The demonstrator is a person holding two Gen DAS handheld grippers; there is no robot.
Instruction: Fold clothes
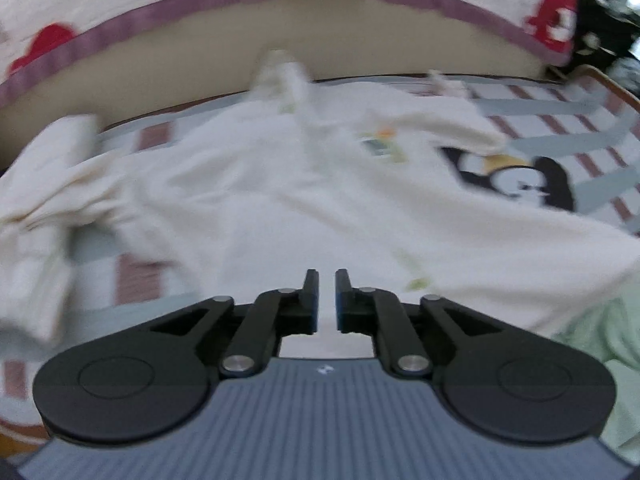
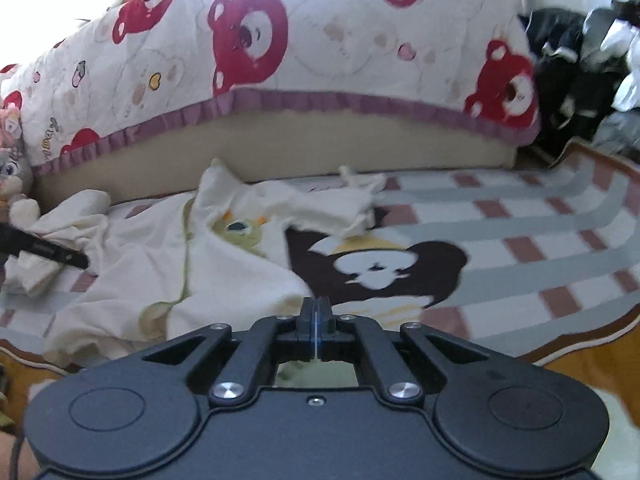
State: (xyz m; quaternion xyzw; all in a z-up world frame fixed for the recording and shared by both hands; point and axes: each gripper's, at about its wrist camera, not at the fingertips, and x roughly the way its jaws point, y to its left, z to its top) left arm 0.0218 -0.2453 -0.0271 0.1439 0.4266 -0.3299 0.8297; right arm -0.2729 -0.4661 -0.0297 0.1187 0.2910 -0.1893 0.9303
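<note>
My left wrist view is smeared by motion, so the cream garment shows no clear seams, and its small print at one o'clock is unreadable. The garment runs off the frame at nine o'clock. In my right view, a dark pile at two o'clock is too blurred to identify.

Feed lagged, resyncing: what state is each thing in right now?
Cream garment: unfolded, rumpled, spread on the mat.
Striped mat: flat on the floor.
Bear quilt: draped over the bed edge.
Left claw: narrowly open, nothing gripped.
Right claw: shut, no cloth visibly pinched.
</note>
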